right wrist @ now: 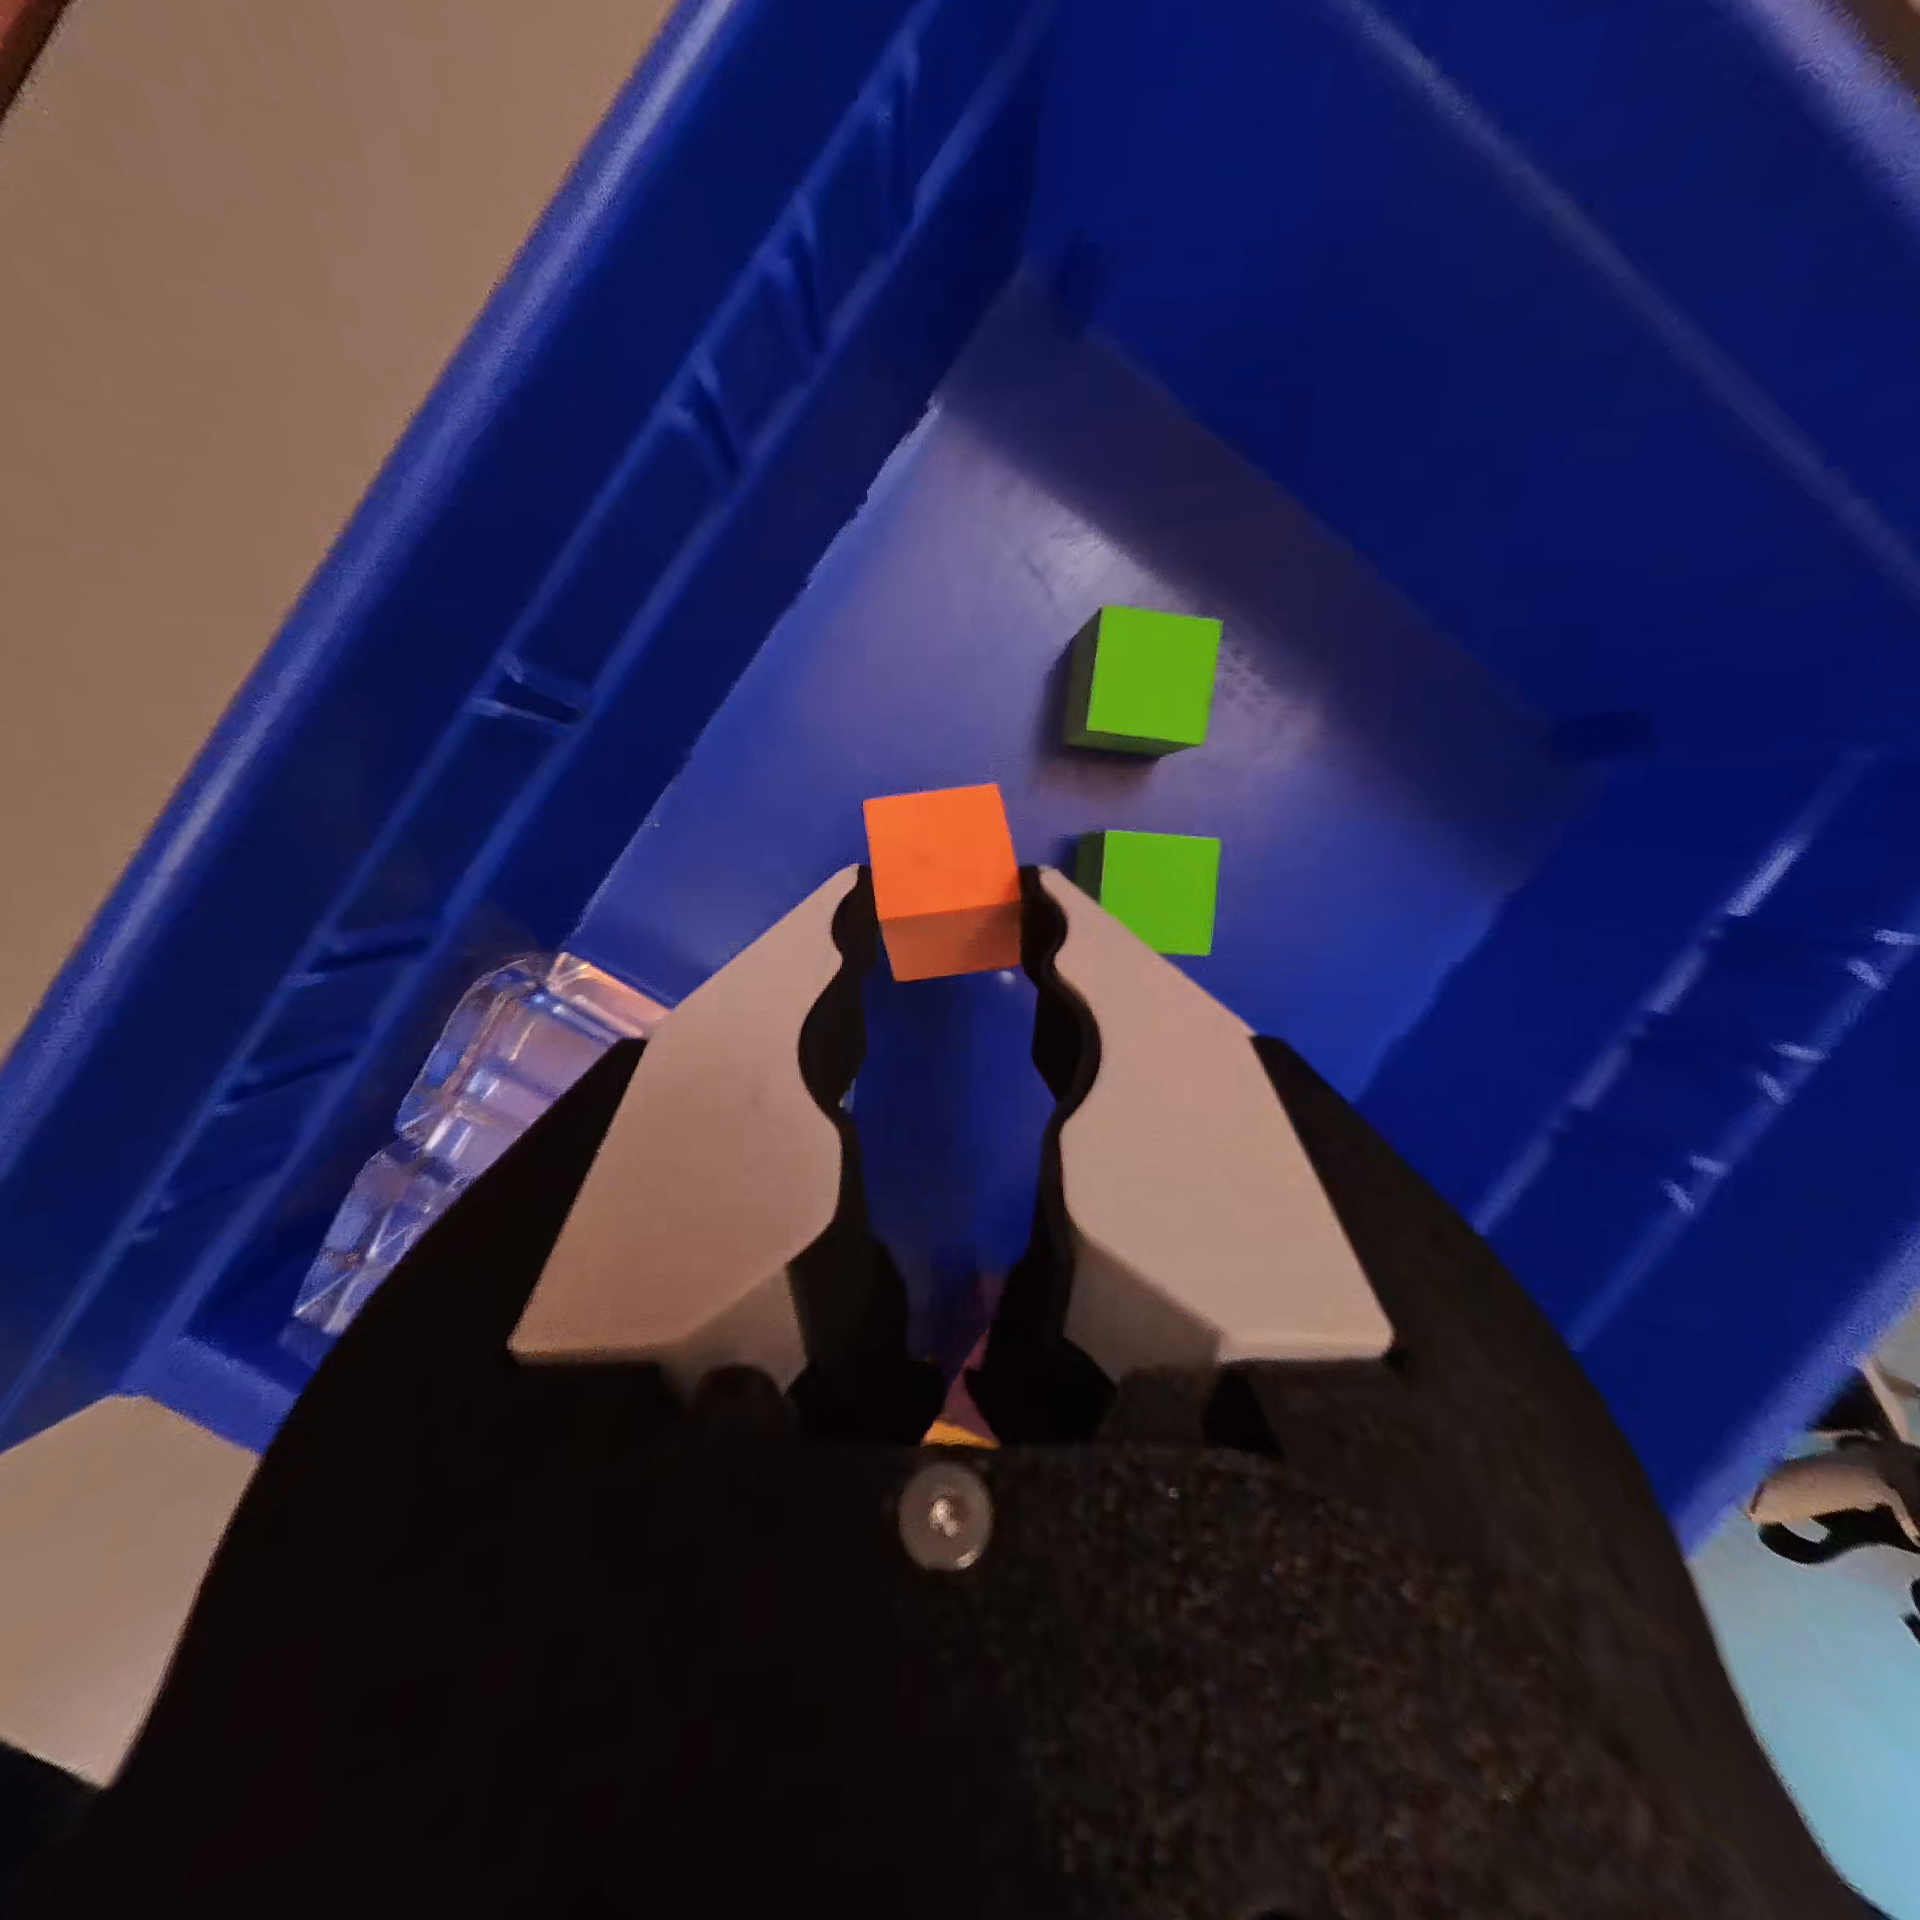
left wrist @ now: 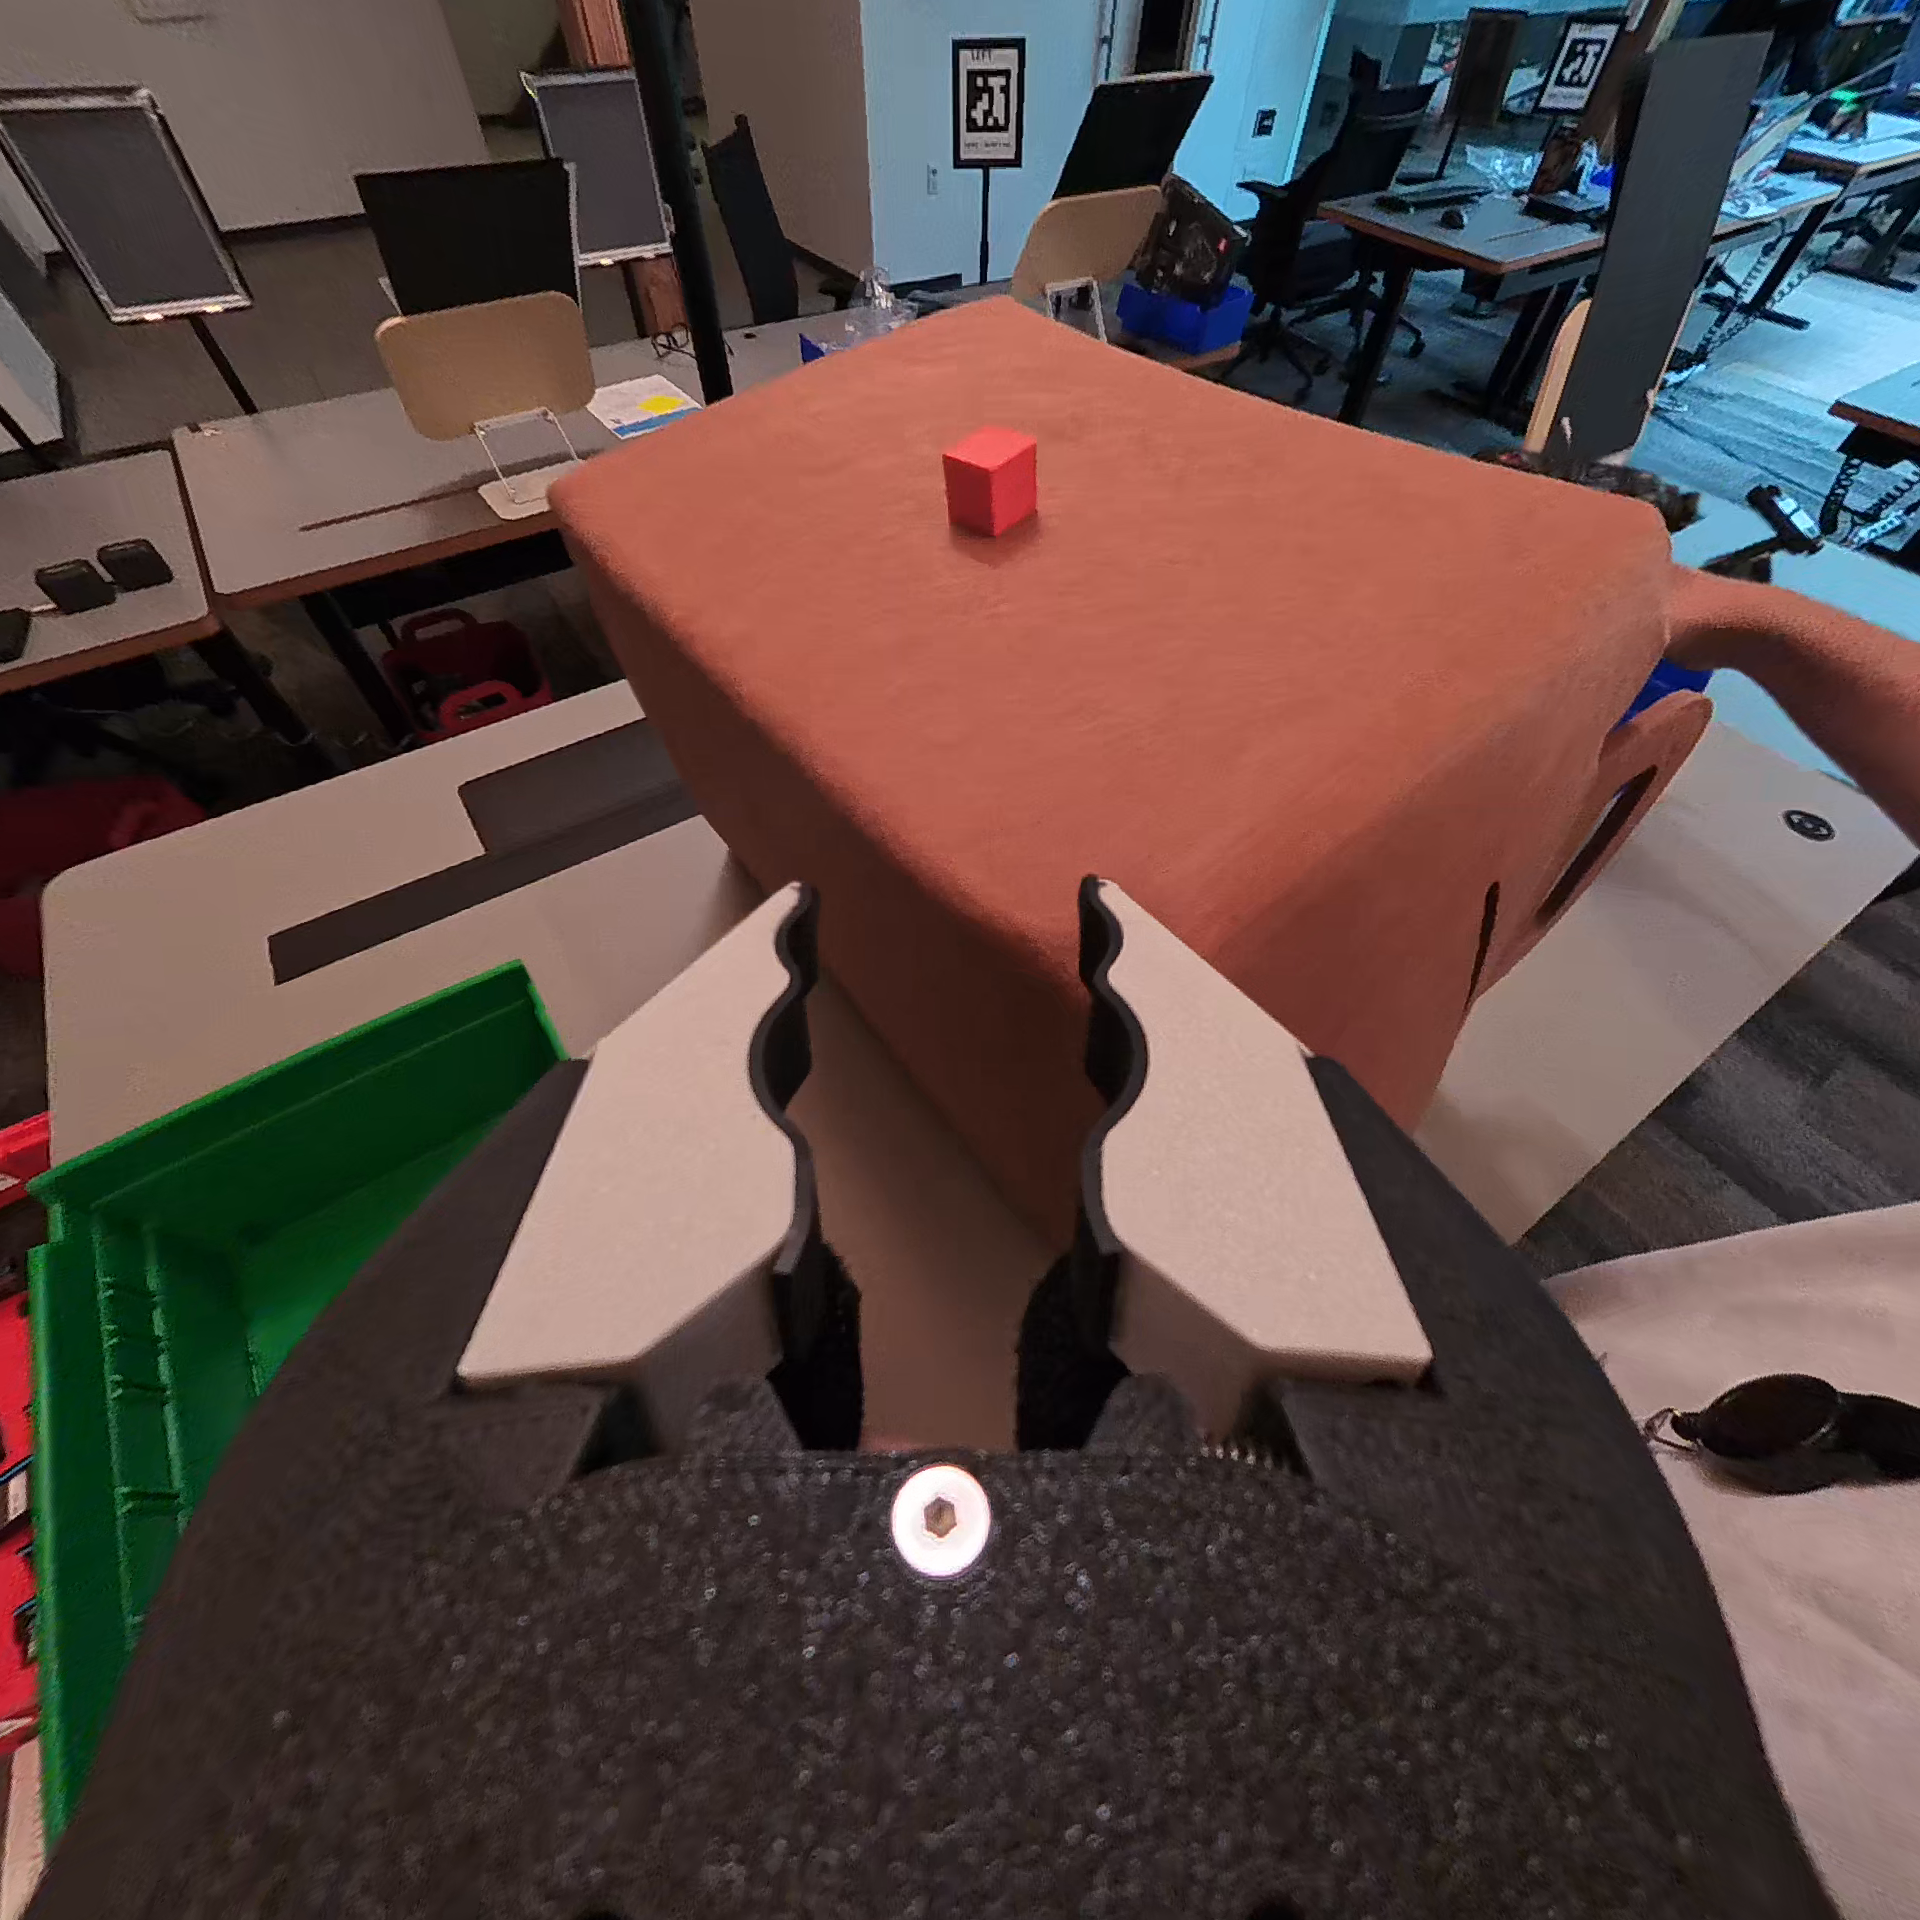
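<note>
- Left gripper (left wrist: 945, 904) has its jaws parted with nothing between them, poised just short of the near edge of a box draped in rust-brown cloth (left wrist: 1195, 748).
- Well beyond its fingertips a red cube (left wrist: 990, 480) sits alone on top of that cloth, upright, touching nothing else.
- To this gripper's left stands a green bin (left wrist: 260, 1164) on a pale table (left wrist: 343, 831); a dark pair of glasses (left wrist: 1787, 1429) lies on a white surface at the right.
- Right gripper (right wrist: 943, 914) is closed on an orange cube (right wrist: 943, 878) — the black pads press against the cube's two sides at the fingertips, and the cube sits slightly tilted.
- It holds the cube over the inside of a blue bin (right wrist: 644, 582).
- Two green cubes (right wrist: 1148, 681) lie on the bin's floor, apart from each other — the nearer one (right wrist: 1158, 894) shows just beside the right finger, partly hidden by it.
- A clear plastic piece (right wrist: 488, 1091) rests against the bin's left inner wall, near the left finger; its kind I cannot tell.
</note>
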Demonstrator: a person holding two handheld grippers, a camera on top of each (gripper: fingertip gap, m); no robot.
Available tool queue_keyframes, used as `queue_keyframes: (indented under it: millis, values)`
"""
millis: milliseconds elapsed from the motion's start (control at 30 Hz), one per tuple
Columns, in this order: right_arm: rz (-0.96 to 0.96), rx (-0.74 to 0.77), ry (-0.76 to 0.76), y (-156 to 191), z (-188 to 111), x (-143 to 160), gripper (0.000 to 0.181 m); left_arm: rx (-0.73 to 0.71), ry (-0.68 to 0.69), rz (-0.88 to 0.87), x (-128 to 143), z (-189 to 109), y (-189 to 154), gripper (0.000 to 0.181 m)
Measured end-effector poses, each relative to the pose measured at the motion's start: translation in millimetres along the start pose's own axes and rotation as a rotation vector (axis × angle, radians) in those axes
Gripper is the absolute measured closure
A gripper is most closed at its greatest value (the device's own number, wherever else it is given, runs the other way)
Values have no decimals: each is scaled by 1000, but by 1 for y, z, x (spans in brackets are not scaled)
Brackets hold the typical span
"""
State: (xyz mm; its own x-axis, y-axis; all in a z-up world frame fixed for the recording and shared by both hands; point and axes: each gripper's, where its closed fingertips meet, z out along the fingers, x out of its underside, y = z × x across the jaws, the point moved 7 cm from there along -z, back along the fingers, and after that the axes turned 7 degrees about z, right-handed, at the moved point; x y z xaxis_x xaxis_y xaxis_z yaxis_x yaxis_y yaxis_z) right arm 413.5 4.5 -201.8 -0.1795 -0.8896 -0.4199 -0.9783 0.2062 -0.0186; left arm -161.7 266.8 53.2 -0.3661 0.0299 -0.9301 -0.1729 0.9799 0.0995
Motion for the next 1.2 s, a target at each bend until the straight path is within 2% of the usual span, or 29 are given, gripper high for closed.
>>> queue_keyframes:
  millis: [133,300,367,400,467,533,600,667,767,833,900,967,1033,1133,1200]
  values:
    - [3,39,-5,-10,23,-3,154,-16,32,28,-1,7,-12,130]
    - [36,60,-53,-19,33,-12,154,-22,40,38,-2,5,-22,130]
    - [39,65,-22,-19,33,-10,140,-22,39,32,0,4,-23,130]
    - [38,61,-20,-18,30,-10,132,-21,38,27,0,2,-23,130]
    - [35,73,-43,-17,16,-17,130,-23,37,17,2,0,-22,130]
    - [29,95,-113,-10,-14,-37,128,-24,36,14,3,-3,-19,130]
    - [11,64,-244,11,-60,-75,128,-24,34,17,4,-5,-16,130]
    - [-34,-23,-394,52,-113,-122,127,-22,31,19,5,-8,-12,130]
    - [-167,-344,-581,145,-186,-189,121,-17,21,22,7,-12,-5,130]
    - [-321,-588,-572,209,-213,-216,121,-17,10,29,9,-17,-1,130]
    - [-466,-626,-535,250,-220,-243,121,-20,6,27,14,-23,3,130]
    - [-575,-549,-484,272,-209,-270,121,-21,2,13,19,-30,7,130]
    - [-635,-548,-411,288,-192,-292,122,-21,-2,2,25,-38,11,130]
    - [-683,-528,-253,302,-164,-310,121,-38,-3,-7,33,-50,17,129]
    - [-760,-511,-221,312,-151,-312,120,-46,-3,-20,39,-56,21,129]
